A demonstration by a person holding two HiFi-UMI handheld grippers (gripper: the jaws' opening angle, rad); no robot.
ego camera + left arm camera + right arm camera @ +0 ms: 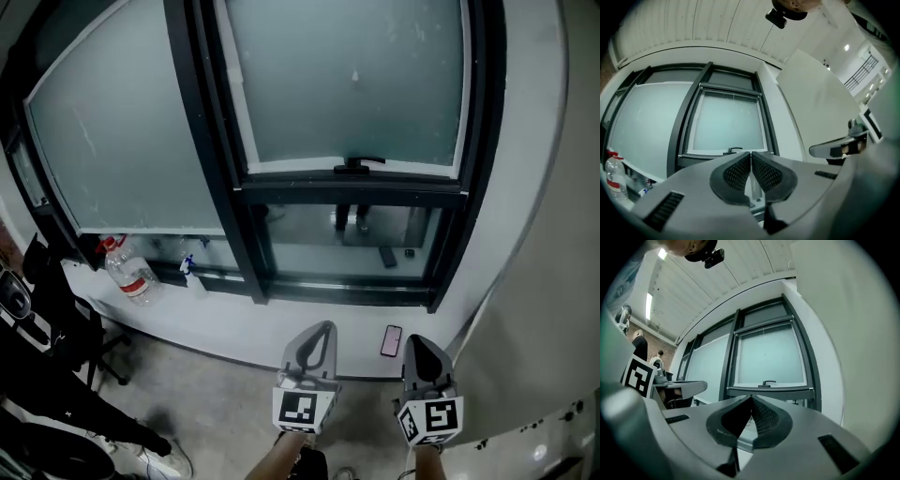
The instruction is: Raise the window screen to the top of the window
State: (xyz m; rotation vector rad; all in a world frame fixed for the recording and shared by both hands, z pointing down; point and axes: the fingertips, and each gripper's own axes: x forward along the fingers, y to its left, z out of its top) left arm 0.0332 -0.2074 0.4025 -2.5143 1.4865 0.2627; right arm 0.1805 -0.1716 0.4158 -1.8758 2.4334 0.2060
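Observation:
The window screen [352, 80] is a pale frosted panel in a white frame, set in the black window frame [211, 178]. Its bottom rail carries a small black handle [359, 165], and a clear gap shows below it. In the head view my left gripper [320, 329] and right gripper [418, 343] are side by side below the sill, well short of the handle, both shut and empty. The left gripper view has its gripper [751, 153] below the handle [734, 150]. The right gripper view has its gripper [751, 398] under the handle [768, 382] and screen [768, 357].
A phone [391, 340] lies on the white sill [225, 339] between the grippers. A water bottle [131, 275] and a small spray bottle [192, 275] stand on the sill at left. A black chair [56, 319] is at the lower left. A white wall [544, 244] rises at right.

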